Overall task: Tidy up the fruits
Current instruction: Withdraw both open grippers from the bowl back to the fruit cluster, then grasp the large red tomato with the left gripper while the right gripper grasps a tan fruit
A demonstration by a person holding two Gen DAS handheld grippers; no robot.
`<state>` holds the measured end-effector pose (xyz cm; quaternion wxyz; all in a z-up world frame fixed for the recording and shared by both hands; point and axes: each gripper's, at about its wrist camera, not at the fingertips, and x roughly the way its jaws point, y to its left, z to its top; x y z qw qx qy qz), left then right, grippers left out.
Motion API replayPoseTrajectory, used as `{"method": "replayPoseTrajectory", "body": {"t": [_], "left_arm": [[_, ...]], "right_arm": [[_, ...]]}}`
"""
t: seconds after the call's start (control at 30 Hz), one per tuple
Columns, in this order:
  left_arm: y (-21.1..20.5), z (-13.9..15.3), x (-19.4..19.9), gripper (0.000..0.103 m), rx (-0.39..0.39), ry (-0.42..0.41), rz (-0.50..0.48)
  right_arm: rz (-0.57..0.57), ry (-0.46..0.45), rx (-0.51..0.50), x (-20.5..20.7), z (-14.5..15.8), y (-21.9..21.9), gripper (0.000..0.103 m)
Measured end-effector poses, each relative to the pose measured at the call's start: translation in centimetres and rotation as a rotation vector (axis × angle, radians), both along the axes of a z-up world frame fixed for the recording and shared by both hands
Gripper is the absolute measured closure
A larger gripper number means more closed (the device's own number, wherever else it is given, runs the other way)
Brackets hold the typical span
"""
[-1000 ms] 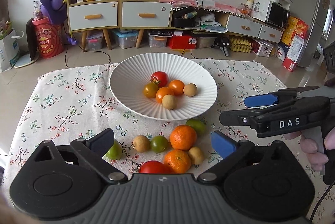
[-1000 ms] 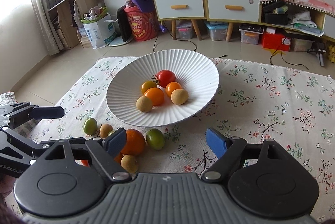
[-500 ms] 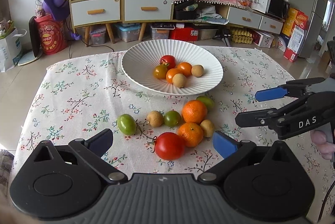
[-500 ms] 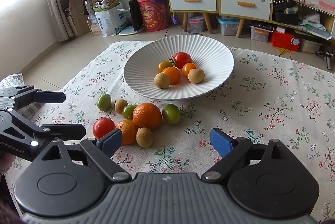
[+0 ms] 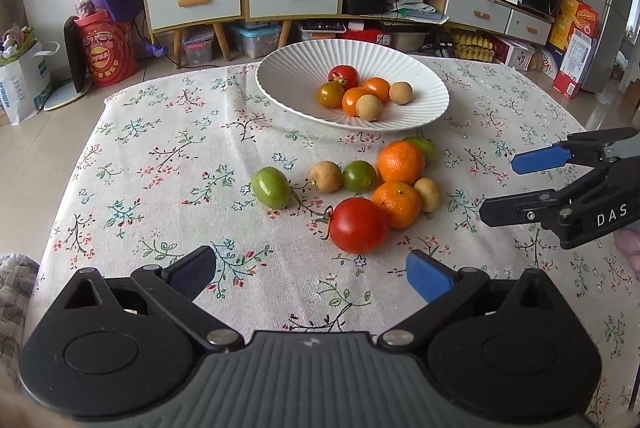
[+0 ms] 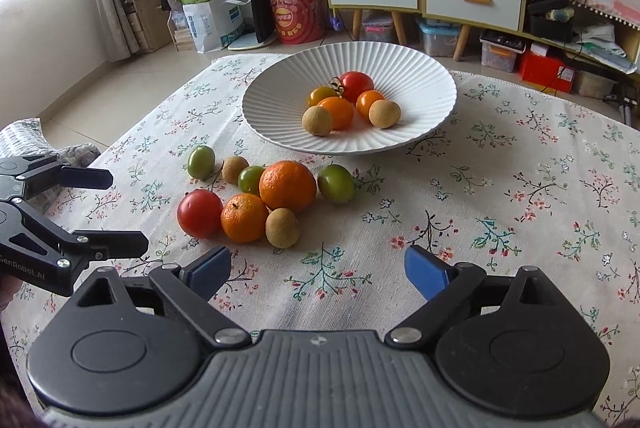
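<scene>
A white ribbed bowl (image 5: 280, 88) (image 6: 424, 76) holds several small tomatoes and longans. In front of it on the floral cloth lies a cluster: a red tomato (image 5: 359, 225) (image 6: 199, 213), two oranges (image 5: 401, 162) (image 6: 287, 185), green fruits (image 5: 271, 187) and brown longans. My left gripper (image 5: 312, 274) is open and empty, just short of the red tomato. My right gripper (image 6: 318, 270) is open and empty, short of the cluster; it also shows at the right of the left wrist view (image 5: 520, 184).
The floral tablecloth (image 5: 160, 168) covers a low table whose edges fall to a tiled floor. Cabinets, boxes and a red bin (image 5: 106, 50) stand beyond the table's far side. A grey cushion (image 6: 28, 136) lies at the left edge.
Both grippers have pulled back and up from the fruit; the whole cluster, with the red tomato, now shows beyond the fingers. Both stay open and empty.
</scene>
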<state>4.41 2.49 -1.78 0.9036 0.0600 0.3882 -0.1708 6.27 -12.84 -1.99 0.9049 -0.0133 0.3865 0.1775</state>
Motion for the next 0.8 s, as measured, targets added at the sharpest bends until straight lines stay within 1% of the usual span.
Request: {"method": "replayPoseTrajectory", "body": {"t": [0.27,0.33,0.47,0.6,0.7,0.77,0.8], "left_arm": [[-0.1,-1.9,0.4,0.007,0.038,0.027,0.019],[-0.5,-2.3,0.6,0.007,0.048,0.039,0.012],[-1.5,-3.0,0.6,0.007,0.087,0.037,-0.027],[-2.0,-2.9,0.9,0.007,0.086,0.030,-0.037],[-2.5,-2.7,1.2,0.010,0.090,0.021,-0.042],[-2.8,-2.6,1.5,0.016,0.090,0.014,-0.048],[-3.0,-2.5,1.7,0.019,0.088,0.010,-0.052]], "right_arm": [[0.014,0.035,-0.057,0.2,-1.9,1.1,0.010],[0.009,0.040,-0.068,0.3,-2.3,1.3,0.010],[0.014,0.021,-0.097,0.5,-2.6,1.8,0.010],[0.025,0.000,-0.123,0.7,-2.6,2.2,0.012],[0.016,-0.014,-0.132,1.0,-2.5,2.2,0.015],[0.008,-0.014,-0.126,1.4,-2.4,2.1,0.020],[0.004,-0.015,-0.122,1.5,-2.3,2.0,0.020]]}}
